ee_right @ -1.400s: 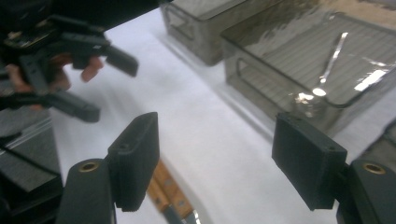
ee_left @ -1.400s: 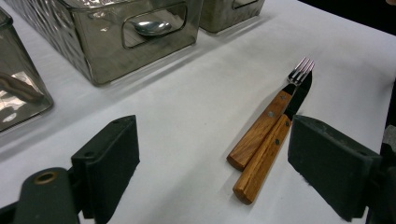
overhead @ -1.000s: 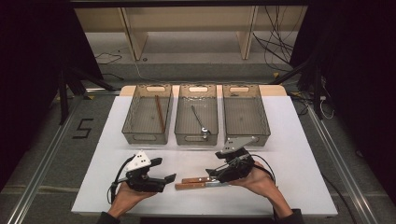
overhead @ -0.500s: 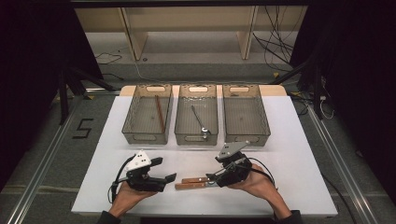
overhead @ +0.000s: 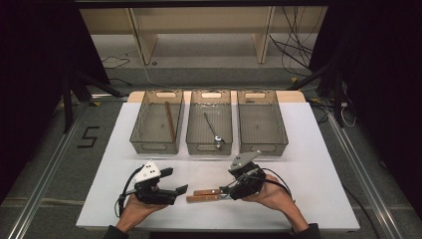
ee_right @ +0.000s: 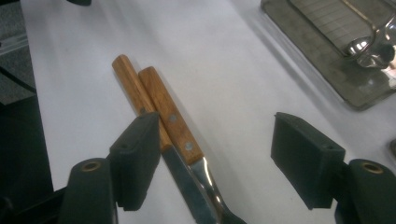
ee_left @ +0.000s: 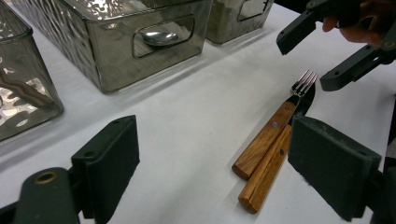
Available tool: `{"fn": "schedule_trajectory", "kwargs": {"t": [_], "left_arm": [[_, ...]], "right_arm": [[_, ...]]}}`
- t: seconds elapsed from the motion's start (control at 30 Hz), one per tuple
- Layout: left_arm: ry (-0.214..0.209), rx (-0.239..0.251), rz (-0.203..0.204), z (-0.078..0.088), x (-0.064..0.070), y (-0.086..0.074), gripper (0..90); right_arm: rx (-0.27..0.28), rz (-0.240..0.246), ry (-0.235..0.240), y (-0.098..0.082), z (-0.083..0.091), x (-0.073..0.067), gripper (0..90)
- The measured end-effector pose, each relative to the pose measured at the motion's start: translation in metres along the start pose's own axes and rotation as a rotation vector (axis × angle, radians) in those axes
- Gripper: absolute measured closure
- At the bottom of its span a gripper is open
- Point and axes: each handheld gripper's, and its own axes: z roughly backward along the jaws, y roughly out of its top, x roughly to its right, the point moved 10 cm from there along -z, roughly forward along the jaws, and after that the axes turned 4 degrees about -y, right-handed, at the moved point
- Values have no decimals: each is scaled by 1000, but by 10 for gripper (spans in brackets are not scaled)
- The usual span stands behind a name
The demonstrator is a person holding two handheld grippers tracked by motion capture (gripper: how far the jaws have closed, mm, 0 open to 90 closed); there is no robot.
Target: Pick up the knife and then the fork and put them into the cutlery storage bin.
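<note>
A wooden-handled fork and a wooden-handled knife lay side by side, touching, on the white counter near its front edge, between the two hands. The right claw hovered over their metal ends, its jaws wide with nothing pressed between the pads. They had just been closing a little, and the pair lay beneath the gap, one pad right over the knife's handle where it met the blade. The left claw hung just beside the handle ends, jaws wide apart and empty.

Beyond stood three clear bins: the left bin with a brown stick-like thing, the middle bin with a spoon, and the right bin.

Both pieces looked stiff and fairly light. The wooden grips, flat-sided and riveted, probably offered the surest hold; the polished metal would likely slip. Because the two lay pressed together, pinching one alone seemed to call for coming across a single handle, or nudging them apart first.
</note>
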Motion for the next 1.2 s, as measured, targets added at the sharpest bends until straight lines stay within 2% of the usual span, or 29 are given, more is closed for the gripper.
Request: {"fn": "schedule_trajectory", "kwargs": {"t": [0.3,0.73,0.83,1.0,1.2], "left_arm": [[-2,-2,-6,0,1,-1,162],[-1,4,-7,5,1,-4,162],[2,-1,-8,4,1,-5,162],[0,-6,-6,2,2,-6,162],[0,-9,-8,2,2,-6,162]], "right_arm": [[-47,39,0,-7,-6,-1,476],[-124,116,58,-15,-24,-13,623],[-141,121,64,-17,-28,-14,653],[-141,111,78,-16,-32,-11,696],[-161,104,84,-17,-35,-12,693]]}}
